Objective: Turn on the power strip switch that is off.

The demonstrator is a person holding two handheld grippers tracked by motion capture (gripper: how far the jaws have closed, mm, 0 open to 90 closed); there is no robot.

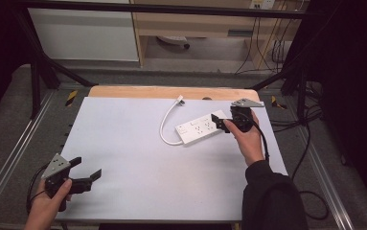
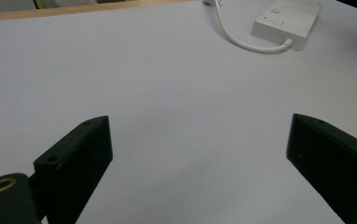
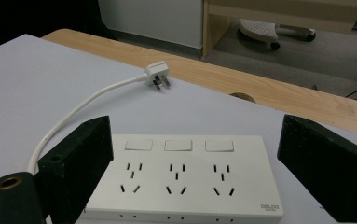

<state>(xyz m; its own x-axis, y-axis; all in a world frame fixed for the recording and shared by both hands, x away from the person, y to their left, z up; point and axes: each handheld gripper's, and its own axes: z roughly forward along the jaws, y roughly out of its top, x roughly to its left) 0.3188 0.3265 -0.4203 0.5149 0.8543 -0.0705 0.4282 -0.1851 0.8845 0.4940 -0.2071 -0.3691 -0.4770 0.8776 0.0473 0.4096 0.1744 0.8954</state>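
Power strip (image 3: 181, 179) between spread jaws of right tool (image 3: 195, 172)

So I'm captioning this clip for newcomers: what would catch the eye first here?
The white three-socket power strip lying right of centre on the pale grey tabletop, its short white cable curling back to an unplugged plug. The right gripper hovers open at the strip's near end, while the left gripper waits open near the table's front left corner.

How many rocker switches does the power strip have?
3, in a row on the power strip along its far edge: left switch, middle switch, right switch, each above one socket group.
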